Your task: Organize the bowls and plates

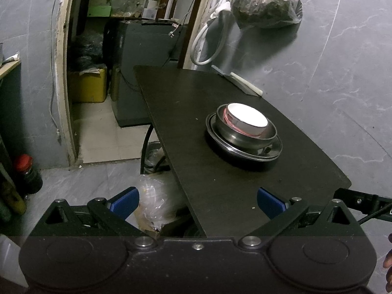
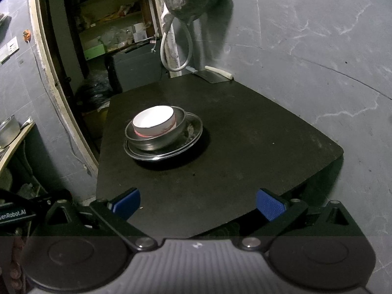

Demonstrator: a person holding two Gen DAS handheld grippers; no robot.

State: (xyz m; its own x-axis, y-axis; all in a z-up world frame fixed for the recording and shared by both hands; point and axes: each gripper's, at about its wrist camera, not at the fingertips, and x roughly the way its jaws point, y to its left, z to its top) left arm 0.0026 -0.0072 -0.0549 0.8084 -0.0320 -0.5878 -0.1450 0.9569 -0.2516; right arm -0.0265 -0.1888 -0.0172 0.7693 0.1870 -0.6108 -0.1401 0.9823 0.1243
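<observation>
Nesting round ceramic bowl (image 2: pixel 154 120), steel bowl (image 2: pixel 156 139)

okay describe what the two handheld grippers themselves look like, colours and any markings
Both are black linkage frames with silver rivets and round black hubs at the base. Each fingertip carries a blue ribbed pad. The left gripper has a plain dark body; the right gripper has a grey ribbed centre panel. White lettering ending "Robot.AI" and a black cable show on the neighbouring gripper in each view.

A white ceramic bowl (image 2: pixel 153 120) sits upright inside a steel bowl (image 2: pixel 156 138). Both rest nested on a steel plate (image 2: pixel 193 132), stacked over a dark dish (image 1: pixel 245 163) on the black table.
</observation>
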